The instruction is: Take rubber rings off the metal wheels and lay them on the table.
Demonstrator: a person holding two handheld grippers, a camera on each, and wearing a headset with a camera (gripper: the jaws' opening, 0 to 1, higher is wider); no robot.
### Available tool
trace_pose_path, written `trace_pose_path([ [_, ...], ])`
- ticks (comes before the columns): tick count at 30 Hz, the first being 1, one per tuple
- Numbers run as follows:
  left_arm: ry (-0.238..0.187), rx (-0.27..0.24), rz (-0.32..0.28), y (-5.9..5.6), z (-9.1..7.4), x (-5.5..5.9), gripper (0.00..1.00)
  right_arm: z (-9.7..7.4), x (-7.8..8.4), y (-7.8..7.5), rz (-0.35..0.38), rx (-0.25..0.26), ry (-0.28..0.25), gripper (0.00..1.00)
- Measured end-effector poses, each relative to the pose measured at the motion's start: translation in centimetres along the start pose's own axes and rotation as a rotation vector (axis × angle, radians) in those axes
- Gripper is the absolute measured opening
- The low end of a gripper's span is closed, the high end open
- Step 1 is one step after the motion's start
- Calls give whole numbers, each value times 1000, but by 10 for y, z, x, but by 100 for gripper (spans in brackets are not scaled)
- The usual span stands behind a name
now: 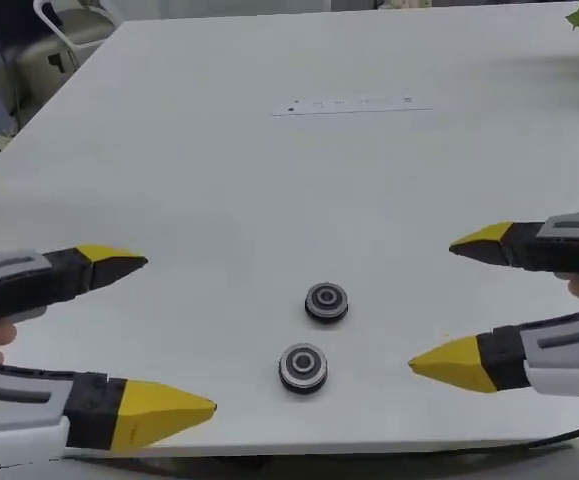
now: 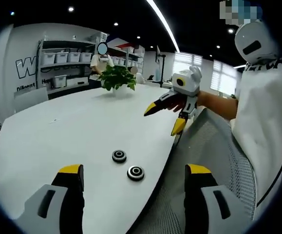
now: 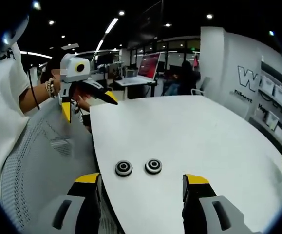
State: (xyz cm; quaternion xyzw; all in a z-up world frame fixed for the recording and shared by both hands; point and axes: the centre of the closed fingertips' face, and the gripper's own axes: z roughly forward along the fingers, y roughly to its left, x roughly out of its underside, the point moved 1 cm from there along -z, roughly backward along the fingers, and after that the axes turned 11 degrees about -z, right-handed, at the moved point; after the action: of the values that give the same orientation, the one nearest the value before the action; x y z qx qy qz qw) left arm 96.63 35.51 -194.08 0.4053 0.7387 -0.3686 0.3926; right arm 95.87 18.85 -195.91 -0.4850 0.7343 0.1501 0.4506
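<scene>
Two metal wheels with dark rubber rings lie flat on the white table (image 1: 269,180) near its front edge. One wheel (image 1: 326,302) (image 2: 119,156) (image 3: 153,166) is farther in. The other wheel (image 1: 303,367) (image 2: 135,173) (image 3: 123,168) lies closer to the edge. My left gripper (image 1: 174,335) (image 2: 134,170) is open at the left, apart from both wheels, with nothing between its yellow-tipped jaws. At the right, my right gripper (image 1: 432,306) (image 3: 141,179) is open as well and holds nothing. Each gripper appears in the other's view, the right gripper (image 2: 167,114) and the left gripper (image 3: 87,100).
A thin white label strip (image 1: 351,105) lies at the table's far middle. A green plant (image 2: 117,77) stands at the far right corner. A grey mesh chair (image 2: 199,146) sits just off the front edge. Storage shelves (image 2: 63,68) line the wall behind.
</scene>
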Motion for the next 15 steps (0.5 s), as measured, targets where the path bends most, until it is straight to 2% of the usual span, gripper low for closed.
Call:
trace_pose_path([
  [5, -4, 11, 54, -1, 8, -14, 80, 4, -19, -6, -24, -5, -43, 63],
  [7, 4, 12, 97, -1, 12, -19, 79, 8, -25, -8, -34, -14, -57, 62],
  [12, 1, 34, 145, 0, 23, -33, 74, 22, -40, -14, -64, -28, -82, 58],
  [15, -20, 45, 180, 1, 33, -48, 72, 30, -53, -18, -70, -40, -105, 52],
])
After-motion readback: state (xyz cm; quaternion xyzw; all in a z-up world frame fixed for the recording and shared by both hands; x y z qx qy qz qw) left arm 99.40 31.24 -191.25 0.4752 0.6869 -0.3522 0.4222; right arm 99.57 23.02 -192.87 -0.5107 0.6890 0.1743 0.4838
